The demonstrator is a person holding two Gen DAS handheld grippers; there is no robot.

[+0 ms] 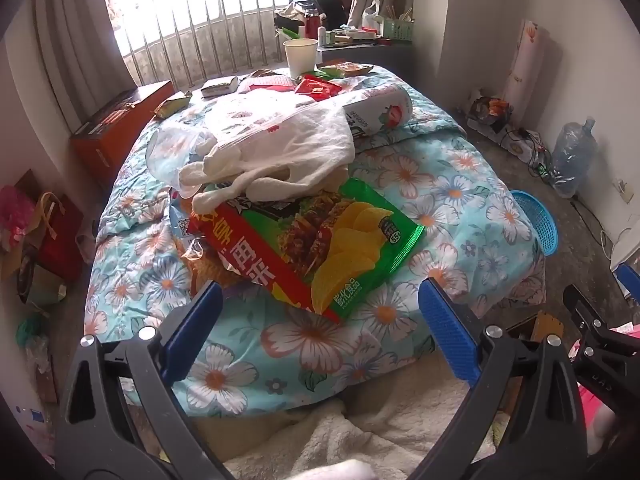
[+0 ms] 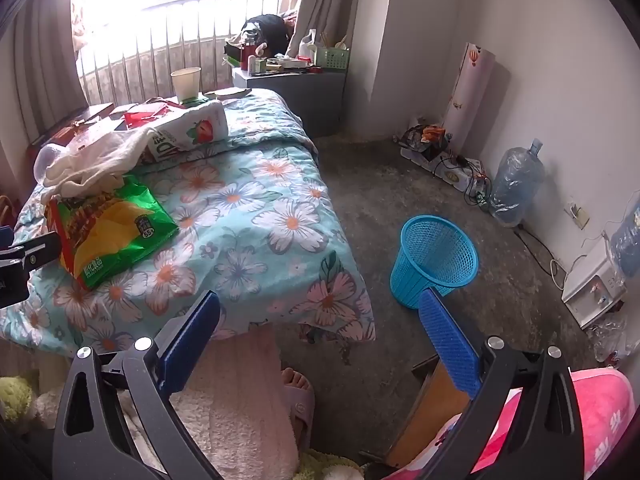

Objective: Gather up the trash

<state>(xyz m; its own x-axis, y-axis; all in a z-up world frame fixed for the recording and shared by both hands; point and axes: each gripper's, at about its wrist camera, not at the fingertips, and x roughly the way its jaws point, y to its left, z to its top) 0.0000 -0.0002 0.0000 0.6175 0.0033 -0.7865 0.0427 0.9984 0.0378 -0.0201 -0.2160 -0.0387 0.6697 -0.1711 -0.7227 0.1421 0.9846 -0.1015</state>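
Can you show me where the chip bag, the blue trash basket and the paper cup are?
chip bag (image 1: 320, 248): left wrist view, middle of its printed front.
blue trash basket (image 2: 434, 258): right wrist view, its mesh side wall.
paper cup (image 1: 300, 56): left wrist view, its outer wall.

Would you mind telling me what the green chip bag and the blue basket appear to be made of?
Green chip bag: likely glossy plastic film; shiny highlights and creases show.
Blue basket: seemingly moulded plastic with a fairly matte finish; its wall is an open lattice you can see through.
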